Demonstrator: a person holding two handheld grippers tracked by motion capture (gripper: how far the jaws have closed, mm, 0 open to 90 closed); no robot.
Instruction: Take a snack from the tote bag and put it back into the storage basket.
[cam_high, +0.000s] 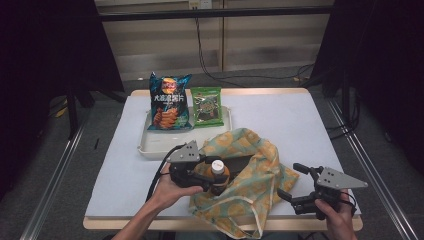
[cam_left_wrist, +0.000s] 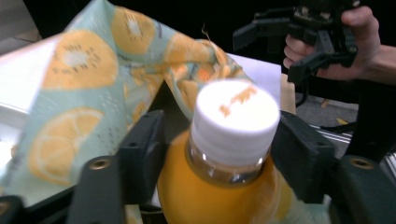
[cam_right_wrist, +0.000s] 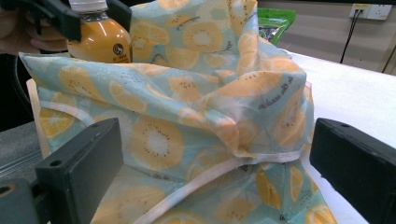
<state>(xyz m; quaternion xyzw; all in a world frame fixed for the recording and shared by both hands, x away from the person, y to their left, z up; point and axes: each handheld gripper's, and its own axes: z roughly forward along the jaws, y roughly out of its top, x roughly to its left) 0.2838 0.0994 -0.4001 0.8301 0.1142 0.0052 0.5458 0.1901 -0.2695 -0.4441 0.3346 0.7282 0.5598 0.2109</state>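
**Left gripper brings the orange bottle to the mouth of the fruit-print bag**

Left gripper (cam_high: 216, 176) sits at the near-left edge of the fruit-print bag (cam_high: 250, 170), held in the person's left hand (cam_high: 172, 192); between its black jaws stands an orange juice bottle (cam_left_wrist: 219, 186) with a white cap (cam_left_wrist: 236, 119); in the left gripper view the jaws flank the bottle's neck and shoulder on both sides, close against it, though whether the pads press or merely bracket it I cannot tell; the bottle stands upright, cap up, right at the bag's dark opening, with a fold of the printed cloth rising just behind it; beyond the bag, on the far side, a white tray (cam_high: 145, 147) carries a blue crisp packet (cam_high: 170, 102) and, beside that, a green snack packet (cam_high: 207, 106), both propped up and well apart from the bag; the bag itself lies crumpled on the white table (cam_high: 300, 120), its mouth turned towards the bottle, its pale trimmed hem (cam_right_wrist: 219, 170) running across the near side; on to the right of the bag, the right gripper (cam_high: 296, 181) is held in the person's right hand (cam_high: 337, 215), jaws spread wide and empty; in the right gripper view the bag's cloth bulges between the two pads without touching either.
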